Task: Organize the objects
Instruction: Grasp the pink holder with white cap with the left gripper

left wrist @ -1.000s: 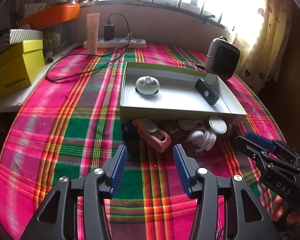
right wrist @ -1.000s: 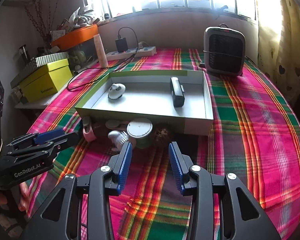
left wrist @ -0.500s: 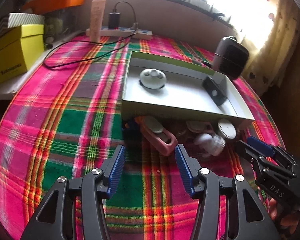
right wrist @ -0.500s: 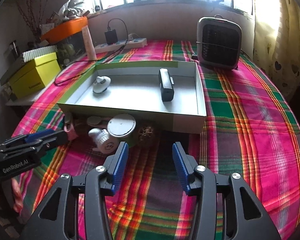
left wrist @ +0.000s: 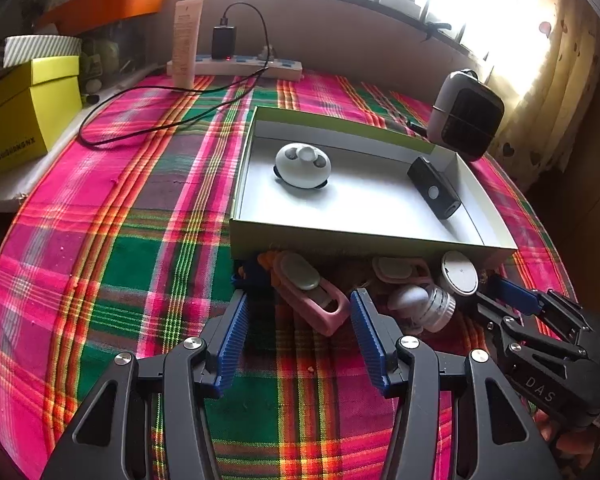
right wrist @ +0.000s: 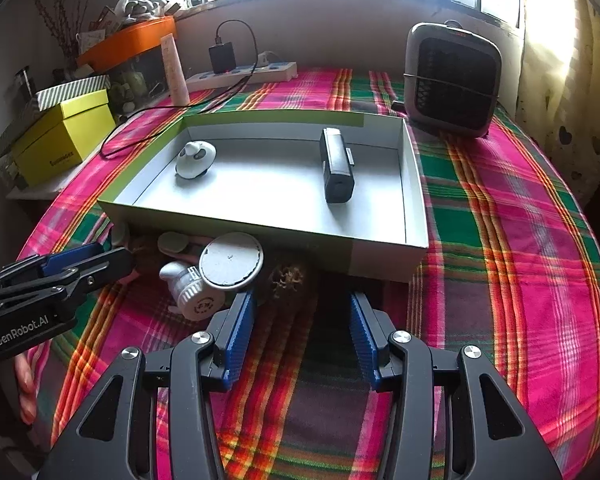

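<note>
A shallow white tray (right wrist: 414, 216) with a green rim lies on the plaid cloth. Inside, a white rounded gadget (right wrist: 195, 154) sits far left and a black bar (right wrist: 336, 166) lies lengthwise to the right. Against its near wall huddle a pink case (left wrist: 312, 292), a white disc (right wrist: 231, 260), a ribbed white cap (right wrist: 190, 286) and a brown tuft (right wrist: 287, 278).

Tray (right wrist: 414, 184) sits mid-table on the cloth (right wrist: 520, 240). In it: round gadget (right wrist: 195, 154) at left, boxy device (right wrist: 336, 164) at right. Heater (right wrist: 452, 80) behind tray's right corner, power strip (right wrist: 242, 72) behind-left. Small items incl. round lid (right wrist: 231, 260) lie just before tray's front wall.
</note>
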Demonstrator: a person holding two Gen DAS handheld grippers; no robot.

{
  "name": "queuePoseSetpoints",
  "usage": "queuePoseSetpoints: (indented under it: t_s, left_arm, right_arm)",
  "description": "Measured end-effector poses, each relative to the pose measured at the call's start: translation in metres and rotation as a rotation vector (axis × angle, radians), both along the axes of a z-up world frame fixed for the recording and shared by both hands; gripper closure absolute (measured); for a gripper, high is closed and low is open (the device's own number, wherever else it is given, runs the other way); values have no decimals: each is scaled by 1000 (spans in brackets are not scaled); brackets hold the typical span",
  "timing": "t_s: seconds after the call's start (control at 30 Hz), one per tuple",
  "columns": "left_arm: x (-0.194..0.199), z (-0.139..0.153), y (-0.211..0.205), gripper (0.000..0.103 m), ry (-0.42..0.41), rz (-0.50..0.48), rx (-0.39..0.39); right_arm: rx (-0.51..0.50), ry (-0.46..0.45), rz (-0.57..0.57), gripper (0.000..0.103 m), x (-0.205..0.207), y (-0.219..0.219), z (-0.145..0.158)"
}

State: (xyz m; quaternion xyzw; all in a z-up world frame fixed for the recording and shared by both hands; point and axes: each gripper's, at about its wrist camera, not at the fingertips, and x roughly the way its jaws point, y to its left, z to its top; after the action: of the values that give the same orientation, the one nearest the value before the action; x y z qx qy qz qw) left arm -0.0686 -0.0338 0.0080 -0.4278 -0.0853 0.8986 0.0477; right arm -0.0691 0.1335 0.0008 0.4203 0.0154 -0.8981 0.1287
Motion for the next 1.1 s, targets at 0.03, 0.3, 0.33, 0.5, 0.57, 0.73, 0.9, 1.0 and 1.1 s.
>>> queuePoseSetpoints:
  t_s: [0.03, 0.3, 0.33, 0.5, 0.57, 0.73, 0.9, 1.0, 1.1]
  left_arm:
    - [0, 0, 0, 52, 0, 1, 0]
    - [1, 0, -8, 52, -3, 15, -6]
    - [1, 0, -8, 52, -4, 17, -7]
    - [3, 1, -19, 52, -11, 44, -27]
    - [4, 1, -23, 52, -15, 52, -26]
    - [6, 0, -31, 52, -16, 65, -33]
    - [9, 0, -37, 52, -19, 78, -50]
    - [10, 0, -41, 52, -20, 86, -57]
    - [9, 0, -41, 52, -14, 95, -71]
  right_arm:
    - [-6, -4, 4, 56, 0, 0, 0]
    - [-57, -21, 31, 56, -4, 3, -1]
    - [-64, -23, 33, 59, -4, 3, -1]
    - [-101, -33, 43, 67, -5, 6, -2]
    - [-105, -33, 46, 70, -5, 6, -1]
    - [-103, -24, 49, 73, -3, 3, 0]
    - [-98, -13, 52, 73, 0, 4, 1]
    - [-82, -12, 52, 73, 2, 4, 1]
    - [-46, -3, 38, 73, 5, 6, 2]
